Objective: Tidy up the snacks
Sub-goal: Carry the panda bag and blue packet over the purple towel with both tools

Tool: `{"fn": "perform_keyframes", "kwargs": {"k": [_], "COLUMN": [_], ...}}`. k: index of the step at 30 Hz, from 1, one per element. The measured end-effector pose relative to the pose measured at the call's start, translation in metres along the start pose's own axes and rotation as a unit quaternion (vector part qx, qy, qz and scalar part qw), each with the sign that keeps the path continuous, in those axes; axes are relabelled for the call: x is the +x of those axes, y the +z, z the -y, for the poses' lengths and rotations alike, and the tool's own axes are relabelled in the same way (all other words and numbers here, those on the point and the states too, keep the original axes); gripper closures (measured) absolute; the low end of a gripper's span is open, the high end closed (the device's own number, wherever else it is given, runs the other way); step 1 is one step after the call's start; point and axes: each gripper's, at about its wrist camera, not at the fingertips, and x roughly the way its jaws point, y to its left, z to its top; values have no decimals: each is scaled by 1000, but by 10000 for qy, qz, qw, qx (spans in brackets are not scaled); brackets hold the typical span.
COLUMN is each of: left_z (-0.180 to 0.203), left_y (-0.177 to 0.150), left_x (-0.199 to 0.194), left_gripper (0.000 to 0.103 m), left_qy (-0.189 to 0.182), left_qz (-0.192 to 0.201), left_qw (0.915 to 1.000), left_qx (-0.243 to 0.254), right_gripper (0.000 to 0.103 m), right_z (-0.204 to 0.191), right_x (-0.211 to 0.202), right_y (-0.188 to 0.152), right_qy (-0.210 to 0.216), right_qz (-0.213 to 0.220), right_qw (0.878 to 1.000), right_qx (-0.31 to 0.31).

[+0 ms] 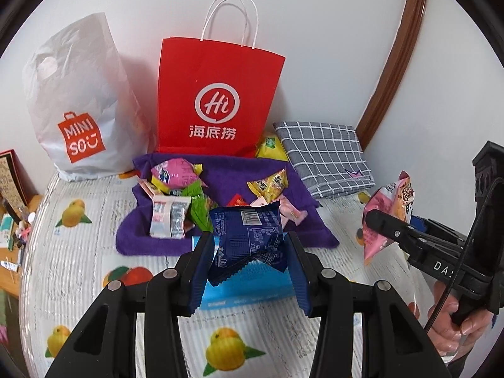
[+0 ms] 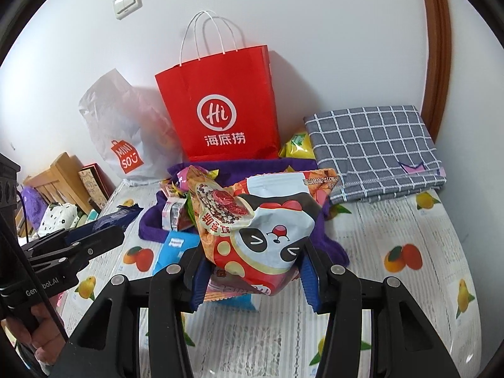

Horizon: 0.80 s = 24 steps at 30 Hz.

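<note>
Two tools were in view, one in each hand. The left tool (image 1: 249, 261) was clamped on one dark blue snack packet (image 1: 249, 239), barcode side up, lifted clear of the table (image 1: 267, 340). The right tool (image 2: 252, 277) gripped one large pink-and-red snack bag (image 2: 261, 236) printed with a panda face, also held off the surface; its pads pressed on the crumpled lower part of the bag.

Behind them lay one purple cloth (image 1: 151, 236) carrying a loose heap of small wrapped snacks (image 1: 176, 195) (pink, green, yellow and silver wrappers, overlapping too much for a sure count). One light blue box (image 1: 252, 289) sat on the table just in front of the cloth, partly hidden by the blue packet. One yellow-green packet (image 2: 296, 148) poked out between the cloth and the folded fabric.

Two bags stood against the wall: one red paper bag (image 1: 217, 100) with white cord handles and one white plastic Miniso bag (image 1: 78, 100) just beside it on the left. One folded grey checked cloth (image 2: 375, 148) lay at the right.

The table wore a clear-covered white cover printed with oranges and lemons. The wall (image 1: 315, 47) was plain white, with one double light switch (image 2: 127, 2) and a curved brown wooden frame (image 2: 436, 63) at the right edge. A wooden piece of furniture (image 2: 63, 173) stood off to the left, cluttered.
</note>
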Motion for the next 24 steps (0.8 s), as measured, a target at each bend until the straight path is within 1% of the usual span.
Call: {"fn": "perform_keyframes", "kwargs": {"k": [2, 8, 11, 14, 17, 20, 24], "left_z": [-3, -19, -29, -37, -44, -48, -50], "left_y": [6, 20, 28, 34, 40, 46, 52], "left_x": [4, 13, 18, 21, 27, 33, 44], "left_gripper": [59, 59, 59, 59, 59, 59, 59], "left_qy": [14, 73, 46, 96, 109, 105, 126], "left_qz": [-11, -42, -80, -54, -60, -73, -110], "left_qw": [10000, 9998, 9995, 9993, 9991, 9990, 9991], "left_qx": [-44, -197, -313, -366, -409, -432, -393], "right_gripper": [54, 54, 54, 54, 54, 54, 54], "right_z": [-1, 4, 8, 9, 13, 14, 11], "right_x": [8, 29, 39, 52, 67, 80, 101], "right_y": [8, 26, 35, 45, 56, 65, 74], "right_qy": [-30, -194, -149, -76, 138, 234, 285], "right_qz": [-110, -190, -219, -275, -361, -429, -548], "right_qw": [9999, 9995, 9996, 9996, 9991, 9985, 9979], "right_qx": [-118, -140, -82, -1, 163, 258, 217]}}
